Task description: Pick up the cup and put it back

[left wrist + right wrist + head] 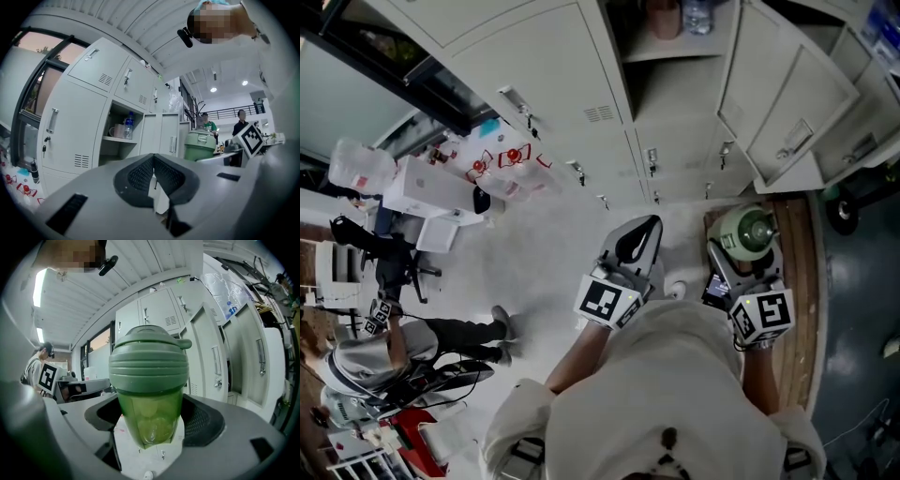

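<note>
The cup (pixel 149 392) is green and see-through with a ribbed green lid, and it stands upright between the jaws of my right gripper (pixel 150 427), which is shut on it. In the head view the cup (pixel 742 228) sits at the right, in front of the lockers, with the right gripper (pixel 748 255) around it. My left gripper (pixel 643 232) hangs beside it to the left, shut and holding nothing. In the left gripper view its pads (pixel 140 176) meet, and the cup (pixel 199 145) shows off to the right.
An open locker (pixel 119 140) ahead has a shelf with a mug (pixel 116 131) and a water bottle (pixel 129 124). A locker door (pixel 787 103) stands open at the right. People, a chair and white boxes (pixel 427 192) are on the left.
</note>
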